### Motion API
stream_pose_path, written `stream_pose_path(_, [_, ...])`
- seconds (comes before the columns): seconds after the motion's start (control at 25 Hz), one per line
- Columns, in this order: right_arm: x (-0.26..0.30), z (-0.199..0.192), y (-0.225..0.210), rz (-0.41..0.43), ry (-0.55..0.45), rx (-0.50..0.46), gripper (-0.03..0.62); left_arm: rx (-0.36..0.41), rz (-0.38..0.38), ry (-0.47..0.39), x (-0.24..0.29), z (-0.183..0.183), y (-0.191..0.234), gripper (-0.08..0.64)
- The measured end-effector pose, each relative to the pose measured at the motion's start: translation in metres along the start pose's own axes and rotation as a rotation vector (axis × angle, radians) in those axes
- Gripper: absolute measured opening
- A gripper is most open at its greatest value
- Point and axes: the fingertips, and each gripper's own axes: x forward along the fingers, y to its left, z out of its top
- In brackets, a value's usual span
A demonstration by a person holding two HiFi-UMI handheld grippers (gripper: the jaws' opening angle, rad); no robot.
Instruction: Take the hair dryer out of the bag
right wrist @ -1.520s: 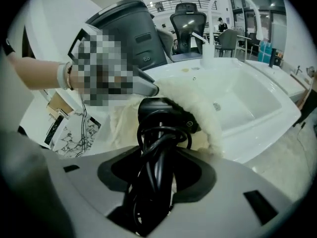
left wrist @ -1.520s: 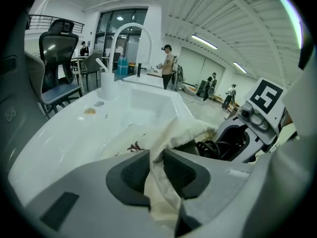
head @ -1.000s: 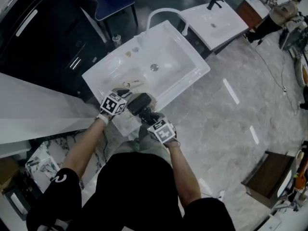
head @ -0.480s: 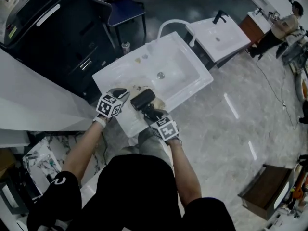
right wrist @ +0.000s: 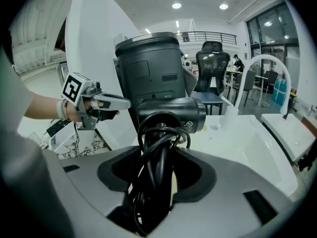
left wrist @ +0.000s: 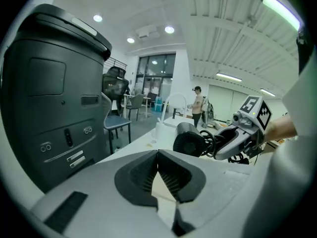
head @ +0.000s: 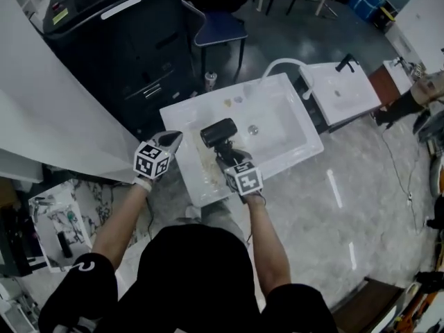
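Right gripper (head: 226,155) clamps the hair dryer (head: 218,132) above the sink's (head: 304,139) near edge; removal looks done. Left gripper (head: 171,139) has just closed, empty.

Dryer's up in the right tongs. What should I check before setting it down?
1. Grip of right tongs on hair dryer handle: ok.
2. Its cord looped up at the grip: ok.
3. No bag on the hair dryer: ok.
4. The left tongs just closed, shut and empty: ok.
5. Where the bag lies: cannot tell.
6. Hair dryer held over the white sink top: ok.
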Motion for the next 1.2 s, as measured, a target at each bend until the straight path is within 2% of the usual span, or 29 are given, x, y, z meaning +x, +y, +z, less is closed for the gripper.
stream_pose_path(0.16, [0.024, 0.016, 0.001, 0.019, 0.010, -0.019, 0.189, -0.045, 0.053, -0.038, -0.017, -0.002, 0.024, 0.000])
stream_pose_path(0.32, [0.053, 0.016, 0.000, 0.020, 0.036, -0.022, 0.190, -0.083, 0.079, -0.050, -0.027, -0.009, 0.039, 0.000])
stream_pose_path(0.48, [0.078, -0.001, -0.001, 0.020, 0.100, -0.019, 0.190, -0.118, 0.096, -0.046, -0.034, -0.019, 0.048, -0.002])
stream_pose_path(0.68, [0.108, -0.020, -0.007, 0.030, 0.119, -0.002, 0.190, -0.139, 0.102, -0.036, -0.029, -0.029, 0.059, -0.002])
stream_pose_path(0.8, [0.126, -0.042, -0.007, 0.051, 0.163, 0.015, 0.190, -0.155, 0.102, -0.025, -0.026, -0.037, 0.062, -0.002])
stream_pose_path(1.2, [0.155, -0.083, -0.015, 0.052, 0.222, 0.056, 0.192, -0.158, 0.062, 0.009, -0.010, -0.048, 0.056, -0.001])
